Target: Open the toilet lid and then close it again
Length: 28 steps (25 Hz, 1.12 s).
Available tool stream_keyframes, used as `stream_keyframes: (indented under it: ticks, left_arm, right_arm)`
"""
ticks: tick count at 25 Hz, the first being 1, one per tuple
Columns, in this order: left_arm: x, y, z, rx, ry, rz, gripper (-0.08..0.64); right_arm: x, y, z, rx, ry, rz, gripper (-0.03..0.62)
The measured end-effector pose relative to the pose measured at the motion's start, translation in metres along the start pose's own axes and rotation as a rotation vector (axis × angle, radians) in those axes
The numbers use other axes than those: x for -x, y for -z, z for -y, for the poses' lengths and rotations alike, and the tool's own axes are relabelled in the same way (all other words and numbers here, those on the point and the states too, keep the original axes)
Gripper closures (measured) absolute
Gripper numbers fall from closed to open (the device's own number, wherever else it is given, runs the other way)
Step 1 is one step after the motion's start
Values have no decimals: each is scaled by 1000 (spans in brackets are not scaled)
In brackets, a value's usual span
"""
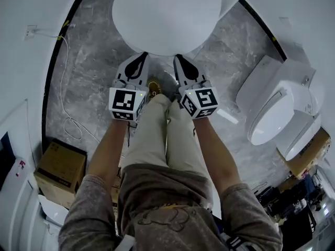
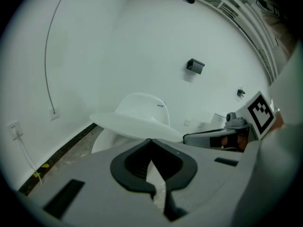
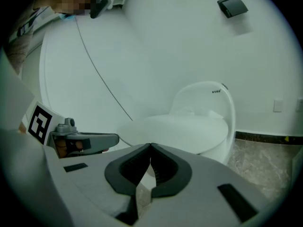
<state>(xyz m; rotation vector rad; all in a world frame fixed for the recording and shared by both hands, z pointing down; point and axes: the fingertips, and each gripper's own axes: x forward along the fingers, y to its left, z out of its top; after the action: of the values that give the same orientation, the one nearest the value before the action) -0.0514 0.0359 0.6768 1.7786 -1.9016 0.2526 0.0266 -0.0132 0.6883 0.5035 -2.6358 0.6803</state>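
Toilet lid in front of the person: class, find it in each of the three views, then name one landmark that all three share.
Head view: the toilet lid is the big white oval at top centre.
Left gripper view: toilet lid, a flat white disc just below centre.
Right gripper view: toilet lid, a flat white disc right of centre, slightly low.
Shared landmark: the dark strip at the wall's foot.
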Motion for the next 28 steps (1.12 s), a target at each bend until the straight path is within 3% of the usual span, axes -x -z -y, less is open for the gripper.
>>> stream_keyframes:
  ticks: [9,17,28]
  left_arm:
    - [-7,-102,26,-42,36,23,551]
    - [-31,-183,41,-79,99,23,551]
    - [-109,-300,64,-164,153,30,551]
  right_arm:
    - [24,-89,13,-40,39,73,566]
    - [30,-163,34,-74,90,78,566]
    - [25,-272,101,-106,151,105,566]
